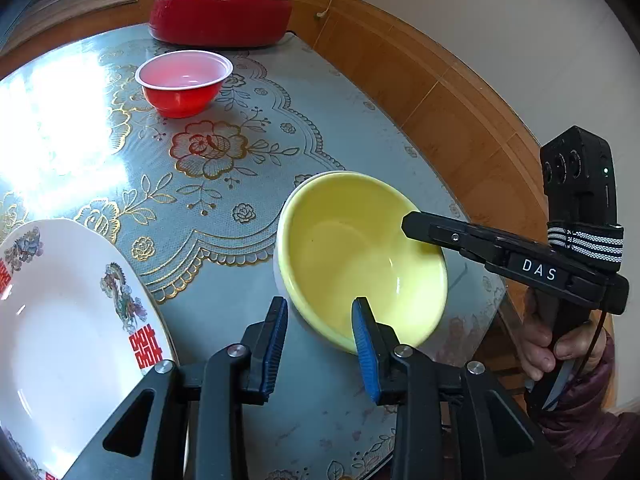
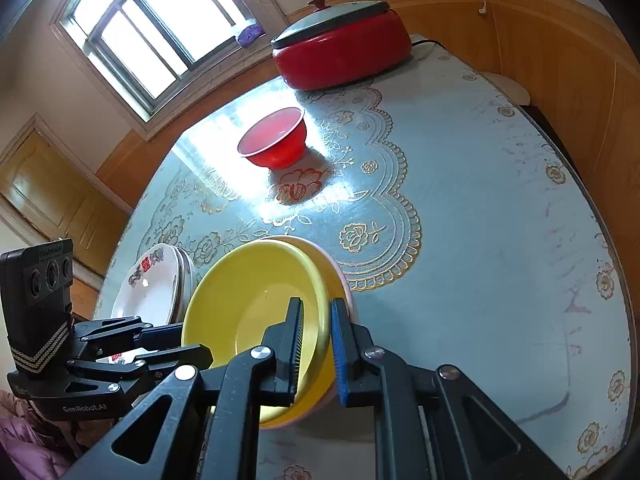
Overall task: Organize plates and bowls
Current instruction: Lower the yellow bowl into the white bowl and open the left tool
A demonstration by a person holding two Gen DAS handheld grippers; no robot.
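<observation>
A yellow bowl [image 1: 360,256], pale on the outside, sits near the table's right edge. My left gripper [image 1: 320,304] is open and straddles its near rim, one blue pad outside and one inside, with a gap on both sides. My right gripper [image 2: 317,303] is shut on the yellow bowl [image 2: 256,300] at the opposite rim, one finger inside and one outside. From the left wrist view the right gripper [image 1: 412,226] reaches in over the bowl's far right edge. A white plate [image 1: 60,320] with dragons and red characters lies to the left, topping a stack of plates [image 2: 152,284]. A red bowl [image 1: 184,80] stands further back.
A red electric pot [image 1: 220,12] with a grey lid stands at the back of the table [image 2: 480,200], which wears a floral cover. A wooden-panelled wall runs along the right. A person's hand [image 1: 540,340] holds the right gripper's handle. The left gripper [image 2: 196,342] shows at the bowl's left.
</observation>
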